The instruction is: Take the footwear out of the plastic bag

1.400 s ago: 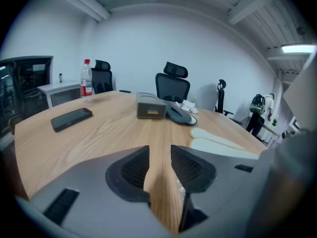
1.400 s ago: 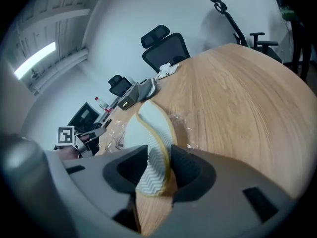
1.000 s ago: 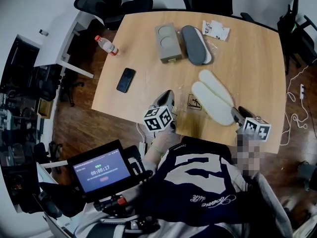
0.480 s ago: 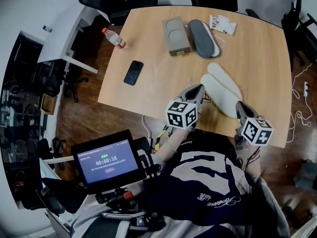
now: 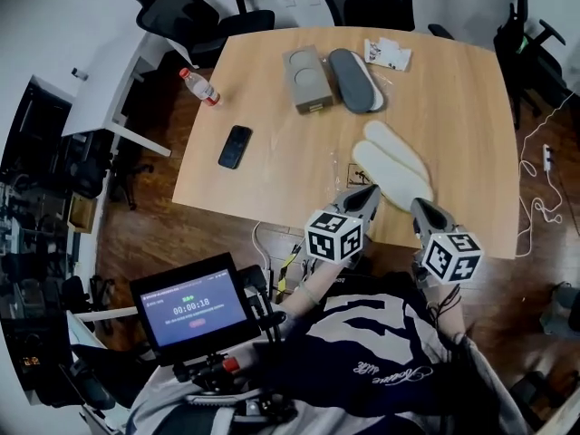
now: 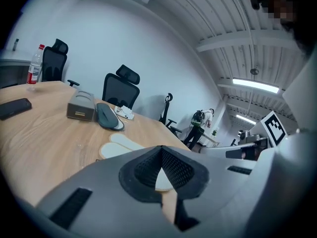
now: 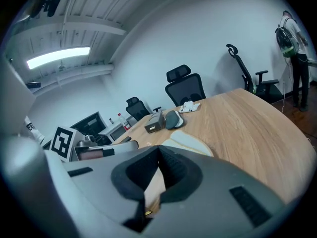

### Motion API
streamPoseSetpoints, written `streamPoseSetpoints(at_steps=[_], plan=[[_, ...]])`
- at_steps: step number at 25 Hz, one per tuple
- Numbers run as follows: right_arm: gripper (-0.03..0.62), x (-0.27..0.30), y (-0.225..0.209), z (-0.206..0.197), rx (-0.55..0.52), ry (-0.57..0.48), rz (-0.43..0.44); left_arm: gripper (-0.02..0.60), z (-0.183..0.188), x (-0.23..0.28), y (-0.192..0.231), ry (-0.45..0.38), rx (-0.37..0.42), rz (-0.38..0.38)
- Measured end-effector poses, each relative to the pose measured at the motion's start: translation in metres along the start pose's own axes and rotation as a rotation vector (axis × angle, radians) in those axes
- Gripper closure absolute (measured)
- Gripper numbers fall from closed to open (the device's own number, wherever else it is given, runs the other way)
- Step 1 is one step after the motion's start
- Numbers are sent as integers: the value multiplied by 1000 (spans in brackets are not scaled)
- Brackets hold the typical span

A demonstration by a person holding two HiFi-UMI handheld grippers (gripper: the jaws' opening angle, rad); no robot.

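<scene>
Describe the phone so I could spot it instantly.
Start at the wooden table and look along its left side. Toward the near edge from the red-capped water bottle lies the phone: the only flat black rectangle, lying alone.

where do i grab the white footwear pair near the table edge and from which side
Take the white pair by its rounded near end, low from the person's side, probably. It lies flat and thin on the table, leaving little to pinch from above, and that end faces the right gripper, which is shut and must open first.
</scene>
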State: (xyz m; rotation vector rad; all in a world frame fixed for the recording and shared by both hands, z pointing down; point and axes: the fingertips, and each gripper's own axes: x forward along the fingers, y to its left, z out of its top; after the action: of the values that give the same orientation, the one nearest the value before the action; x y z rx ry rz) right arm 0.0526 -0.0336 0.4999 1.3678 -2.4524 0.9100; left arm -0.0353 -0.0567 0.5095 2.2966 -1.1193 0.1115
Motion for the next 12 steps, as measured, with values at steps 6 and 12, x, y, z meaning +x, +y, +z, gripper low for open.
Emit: streamPoseSetpoints(at_steps=[6,12], plan=[[597,-38,3,-16,-23,26,66,579,-14,-10,-45,-43,4,43],[597,-68,10,-20,-84,37,119,579,-26,-26,-75,-90,-15,109]])
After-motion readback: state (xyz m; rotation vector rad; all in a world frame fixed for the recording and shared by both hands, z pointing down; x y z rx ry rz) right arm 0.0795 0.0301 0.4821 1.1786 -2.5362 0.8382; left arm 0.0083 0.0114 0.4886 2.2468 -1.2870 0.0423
